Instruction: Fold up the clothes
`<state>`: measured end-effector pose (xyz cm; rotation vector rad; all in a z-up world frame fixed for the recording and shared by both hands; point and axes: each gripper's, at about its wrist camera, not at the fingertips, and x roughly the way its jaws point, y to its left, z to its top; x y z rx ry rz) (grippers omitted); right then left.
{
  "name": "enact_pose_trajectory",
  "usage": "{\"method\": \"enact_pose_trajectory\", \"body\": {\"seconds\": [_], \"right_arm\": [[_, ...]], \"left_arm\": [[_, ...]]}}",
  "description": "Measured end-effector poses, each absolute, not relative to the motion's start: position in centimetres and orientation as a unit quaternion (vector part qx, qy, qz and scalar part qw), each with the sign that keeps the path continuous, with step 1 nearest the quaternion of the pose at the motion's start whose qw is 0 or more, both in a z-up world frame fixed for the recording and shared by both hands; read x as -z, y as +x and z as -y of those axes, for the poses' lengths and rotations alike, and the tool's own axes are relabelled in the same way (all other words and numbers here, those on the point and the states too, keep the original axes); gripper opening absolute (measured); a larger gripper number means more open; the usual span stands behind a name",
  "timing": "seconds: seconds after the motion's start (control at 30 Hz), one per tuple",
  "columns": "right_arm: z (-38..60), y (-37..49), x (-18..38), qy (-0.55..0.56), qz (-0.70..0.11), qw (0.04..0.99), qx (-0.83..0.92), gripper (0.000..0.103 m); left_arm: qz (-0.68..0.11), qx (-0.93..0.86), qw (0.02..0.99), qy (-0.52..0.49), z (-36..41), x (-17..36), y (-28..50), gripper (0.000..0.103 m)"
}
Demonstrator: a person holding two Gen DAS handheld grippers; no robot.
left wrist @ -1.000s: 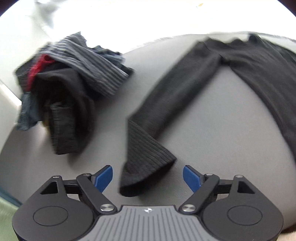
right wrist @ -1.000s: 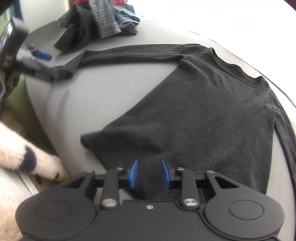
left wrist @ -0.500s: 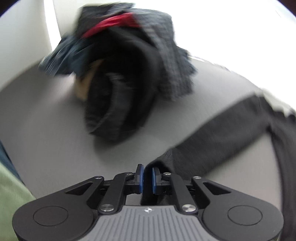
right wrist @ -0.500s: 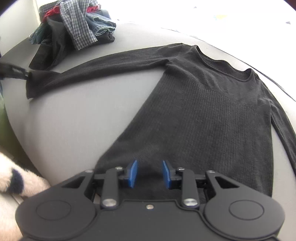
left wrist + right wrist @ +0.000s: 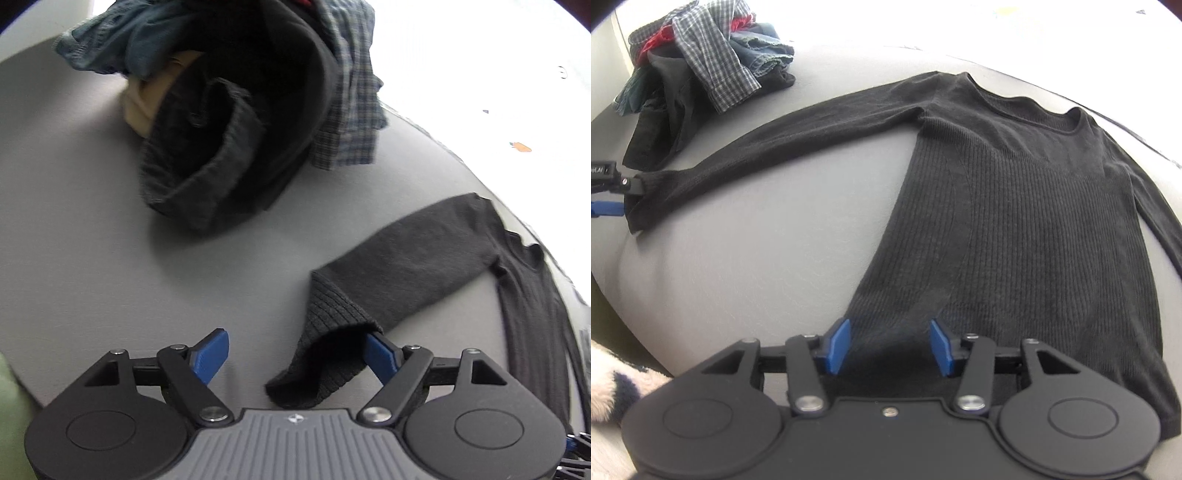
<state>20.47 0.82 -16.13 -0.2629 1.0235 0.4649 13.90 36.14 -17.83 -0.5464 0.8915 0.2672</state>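
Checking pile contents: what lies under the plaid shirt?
Under the plaid shirt show red cloth, blue denim and black garments. Anything deeper is covered.

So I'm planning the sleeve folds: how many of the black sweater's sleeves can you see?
2. One sleeve stretches flat toward the clothes pile, cuff at the left claw. The other sleeve runs down the sweater's far side, partly out of frame.

A black ribbed long-sleeved sweater [image 5: 1015, 206] lies flat, front up, on the grey worktop [image 5: 757, 266], one sleeve stretched toward a heap of crumpled clothes [image 5: 698, 74] at the far corner.
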Motion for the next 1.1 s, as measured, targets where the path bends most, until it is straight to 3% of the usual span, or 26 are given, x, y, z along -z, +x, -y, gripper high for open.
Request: {"method": "enact_pose_trajectory", "body": {"seconds": [0.1, 0.53, 0.6, 0.63, 0.67, 0.7, 0.93, 1.0, 1.1], "right_arm": [[-1.5, 19.9, 16.3, -0.132, -0.488, 0.836, -0.213, 0.05], [-2.1, 18.4, 16.8, -0.117, -0.497, 0.839, -0.19, 0.05], [-2.1, 18.3, 16.7, -0.115, -0.497, 0.84, -0.187, 0.05], [-2.1, 18.3, 16.7, -0.114, -0.496, 0.84, -0.186, 0.05], [-2.1, 18.3, 16.7, -0.114, -0.496, 0.84, -0.185, 0.05], [-2.1, 18.2, 16.6, -0.114, -0.496, 0.841, -0.184, 0.05], [-2.6, 17.0, 15.2, -0.121, -0.477, 0.844, -0.214, 0.046], [-3.4, 17.0, 16.5, -0.145, -0.499, 0.826, -0.22, 0.032], [-4.5, 17.1, 17.5, -0.183, -0.507, 0.812, -0.223, 0.03]], "left_arm": [[-0.417, -0.103, 0.866, -0.256, -36.0, 17.5, 13.9, 0.086], [-0.433, -0.092, 0.84, -0.314, -37.6, 19.8, 14.5, 0.083], [-0.435, -0.078, 0.841, -0.313, -36.9, 19.6, 15.0, 0.052], [-0.441, -0.081, 0.841, -0.304, -36.6, 19.5, 15.3, 0.044], [-0.441, -0.088, 0.845, -0.29, -36.4, 19.1, 15.4, 0.019], [-0.436, -0.098, 0.85, -0.278, -36.4, 18.5, 15.3, 0.003], [-0.361, -0.159, 0.861, -0.32, -40.1, 15.3, 12.7, 0.003], [-0.367, -0.183, 0.857, -0.312, -41.0, 15.6, 12.8, 0.002], [-0.378, -0.2, 0.851, -0.304, -41.4, 16.1, 12.9, 0.002]]}}
